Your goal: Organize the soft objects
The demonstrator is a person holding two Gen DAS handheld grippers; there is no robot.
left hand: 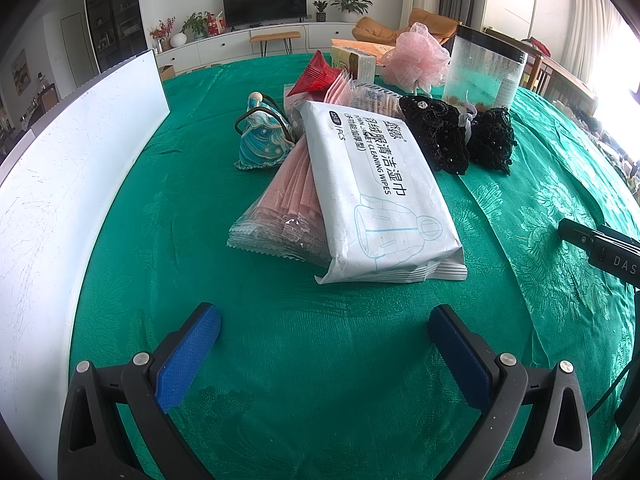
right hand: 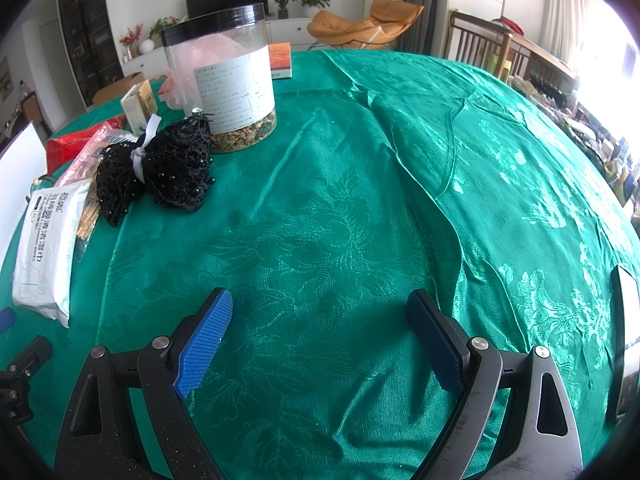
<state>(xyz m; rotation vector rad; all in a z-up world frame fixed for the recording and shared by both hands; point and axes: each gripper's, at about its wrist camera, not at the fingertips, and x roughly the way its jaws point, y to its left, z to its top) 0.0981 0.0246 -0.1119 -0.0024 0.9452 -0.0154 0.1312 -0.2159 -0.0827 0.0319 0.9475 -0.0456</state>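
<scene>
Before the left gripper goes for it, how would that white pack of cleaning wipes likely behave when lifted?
The white wipes pack looks like a soft film pouch, so it would probably sag at the ends. Its smooth wrapper may be slippery. It lies partly on the pink sachets, which might shift with it.

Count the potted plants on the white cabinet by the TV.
5 visible: red-flowered plant and leafy plant left of the TV; small plant and large plant on its right; another partly behind the jar. More may be hidden.
</scene>
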